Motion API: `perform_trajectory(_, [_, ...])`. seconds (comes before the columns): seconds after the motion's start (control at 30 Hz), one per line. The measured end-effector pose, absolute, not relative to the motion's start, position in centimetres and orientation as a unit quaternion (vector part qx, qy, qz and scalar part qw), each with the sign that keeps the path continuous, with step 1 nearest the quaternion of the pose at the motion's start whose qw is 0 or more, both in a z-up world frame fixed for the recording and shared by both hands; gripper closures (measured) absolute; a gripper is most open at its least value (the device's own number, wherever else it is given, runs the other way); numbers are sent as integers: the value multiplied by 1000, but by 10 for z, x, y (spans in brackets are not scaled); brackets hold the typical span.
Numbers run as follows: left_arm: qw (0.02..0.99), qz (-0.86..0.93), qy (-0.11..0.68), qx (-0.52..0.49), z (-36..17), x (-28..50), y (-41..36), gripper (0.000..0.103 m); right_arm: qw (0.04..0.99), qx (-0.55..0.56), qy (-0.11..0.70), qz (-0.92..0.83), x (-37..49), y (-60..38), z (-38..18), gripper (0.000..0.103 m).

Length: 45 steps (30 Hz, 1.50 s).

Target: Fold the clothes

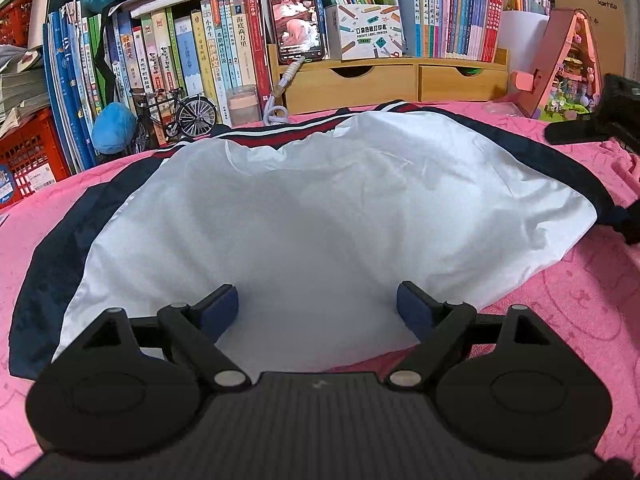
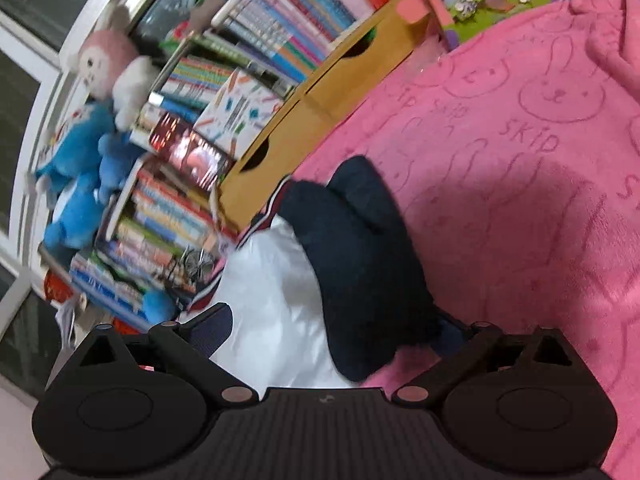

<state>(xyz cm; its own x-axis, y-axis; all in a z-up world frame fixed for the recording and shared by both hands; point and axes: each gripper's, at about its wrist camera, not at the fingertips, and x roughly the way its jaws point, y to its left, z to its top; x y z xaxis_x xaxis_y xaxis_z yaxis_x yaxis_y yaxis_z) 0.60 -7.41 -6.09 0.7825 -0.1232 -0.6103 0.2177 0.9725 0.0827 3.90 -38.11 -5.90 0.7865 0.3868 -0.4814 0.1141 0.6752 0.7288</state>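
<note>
Pink blanket (image 1: 580, 300) printed with rabbits covers the surface; behind it a crowded bookshelf (image 1: 168, 60), a wooden drawer unit (image 1: 384, 80), a phone (image 1: 298, 20) propped upright, a small model bicycle (image 1: 180, 114).

Jacket (image 1: 320, 208) lies spread on the blanket, white panel up, navy edges and red-white stripes toward the shelf.

Left tool (image 1: 318, 310): jaws wide apart, released, poised over the near white edge; nothing pinched between the pads.

Right tool (image 2: 332, 332): view tilted and blurred. Jaws spread, a navy sleeve (image 2: 360, 260) lying between them across the white cloth; the right pad is hidden, so a grip cannot be told.
</note>
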Motion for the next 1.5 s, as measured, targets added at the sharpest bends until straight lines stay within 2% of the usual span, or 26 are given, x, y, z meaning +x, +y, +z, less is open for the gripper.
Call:
perform_trajectory(0.07, [941,-91,318,73,-61,6,-74,14,870,368,322,57,43,-373,-56,15])
perform_trajectory(0.1, [941,-91,318,73,-61,7,-74,14,877,350,325,47,44,-368,-55,26])
perform_trajectory(0.13, [941,-91,318,73,-61,6,-74,14,886,328,326,38,45,-362,-54,29])
perform_trajectory(0.33, [940,-92,319,72,-62,7,-73,13,913,253,318,30,54,-345,-55,31])
perform_trajectory(0.47, [940,-94,322,69,-62,7,-72,11,923,211,323,1,65,-334,-52,39])
perform_trajectory(0.53, [939,-96,324,67,-62,8,-72,10,921,209,328,1,64,-333,-52,44])
perform_trajectory(0.8, [937,-100,327,67,-63,10,-72,7,918,233,319,34,37,-340,-56,51])
perform_trajectory(0.87, [937,-100,327,67,-63,10,-72,7,913,242,325,34,41,-341,-55,56])
perform_trajectory(0.93, [937,-101,328,67,-63,10,-72,7,904,266,333,44,47,-344,-54,73])
perform_trajectory(1.03, [937,-102,329,66,-62,10,-72,6,902,280,324,55,51,-343,-46,80])
perform_trajectory(1.23, [936,-103,330,66,-62,9,-71,6,912,255,297,119,69,-311,1,83])
perform_trajectory(1.5, [936,-101,331,64,-61,10,-72,6,899,58,306,309,103,-179,53,83])
